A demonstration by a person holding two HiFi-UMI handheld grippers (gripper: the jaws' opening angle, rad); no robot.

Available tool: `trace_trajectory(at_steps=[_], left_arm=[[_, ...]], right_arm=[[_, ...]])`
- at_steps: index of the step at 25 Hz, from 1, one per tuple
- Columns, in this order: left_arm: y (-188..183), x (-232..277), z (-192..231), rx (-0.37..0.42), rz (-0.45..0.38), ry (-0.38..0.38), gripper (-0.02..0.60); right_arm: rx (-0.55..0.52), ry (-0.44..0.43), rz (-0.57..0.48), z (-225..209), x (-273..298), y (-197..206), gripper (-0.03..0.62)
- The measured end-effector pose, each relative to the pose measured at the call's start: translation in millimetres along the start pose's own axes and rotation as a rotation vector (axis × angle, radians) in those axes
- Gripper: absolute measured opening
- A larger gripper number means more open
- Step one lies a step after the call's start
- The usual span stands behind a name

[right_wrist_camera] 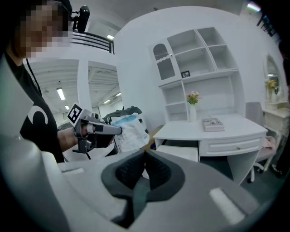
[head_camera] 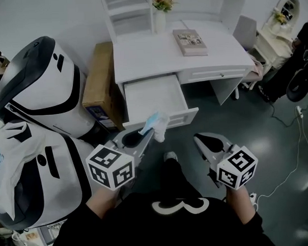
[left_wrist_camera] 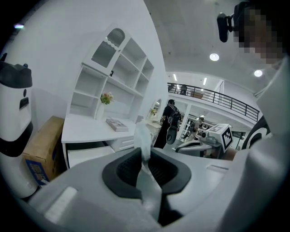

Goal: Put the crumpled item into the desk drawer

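Observation:
A crumpled white and pale blue item (head_camera: pixel 156 125) sticks out of my left gripper (head_camera: pixel 150 134), which is shut on it just in front of the open drawer's front panel (head_camera: pixel 180 117). The drawer hangs out of the white desk (head_camera: pixel 141 57) and its inside (head_camera: pixel 153 97) shows bare white. In the left gripper view the item (left_wrist_camera: pixel 142 138) stands up between the dark pads, with the drawer (left_wrist_camera: pixel 88 154) ahead at the left. My right gripper (head_camera: pixel 199 140) is beside it at the right, shut with nothing in it. The right gripper view shows the left gripper (right_wrist_camera: pixel 102 129) holding the item (right_wrist_camera: pixel 130 130).
A book (head_camera: pixel 190 42) and a vase of flowers (head_camera: pixel 160 12) sit on the desk top. A cardboard box (head_camera: pixel 98 79) stands against the desk's left side. Large white and black shells (head_camera: pixel 37 84) fill the left. A chair (head_camera: pixel 246 33) and a floor cable (head_camera: pixel 293 154) lie at the right.

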State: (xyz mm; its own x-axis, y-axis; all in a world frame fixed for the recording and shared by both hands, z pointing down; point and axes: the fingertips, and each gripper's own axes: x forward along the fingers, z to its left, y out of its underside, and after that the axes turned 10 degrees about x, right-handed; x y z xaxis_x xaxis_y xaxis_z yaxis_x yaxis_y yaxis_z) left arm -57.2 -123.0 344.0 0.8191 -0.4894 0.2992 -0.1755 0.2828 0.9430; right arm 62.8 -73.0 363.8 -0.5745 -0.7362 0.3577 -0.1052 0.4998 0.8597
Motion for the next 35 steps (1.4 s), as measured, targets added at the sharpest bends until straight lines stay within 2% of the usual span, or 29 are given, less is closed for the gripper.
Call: trace_trajectory(at_steps=[9,19,27,35], left_arm=[[-15,77,76,-0.037,0.027,-0.078,0.049],[-11,175,144,-0.040,0.122,-0.109,0.049],[25,242,175,0.017,0.232,-0.033,0.049],[85,287,210,0.002,0.383,0.010,0.050]], right_arm=[[0.027,-0.063,0.052,-82,72,-46,0.002],[0.058,-0.111,0.104,-170,138,-94,0.002],[0.058,-0.125,0.154,-222,180,-106,0.002],[0.060,-0.128,0.234,-258,211,-98,0.002]])
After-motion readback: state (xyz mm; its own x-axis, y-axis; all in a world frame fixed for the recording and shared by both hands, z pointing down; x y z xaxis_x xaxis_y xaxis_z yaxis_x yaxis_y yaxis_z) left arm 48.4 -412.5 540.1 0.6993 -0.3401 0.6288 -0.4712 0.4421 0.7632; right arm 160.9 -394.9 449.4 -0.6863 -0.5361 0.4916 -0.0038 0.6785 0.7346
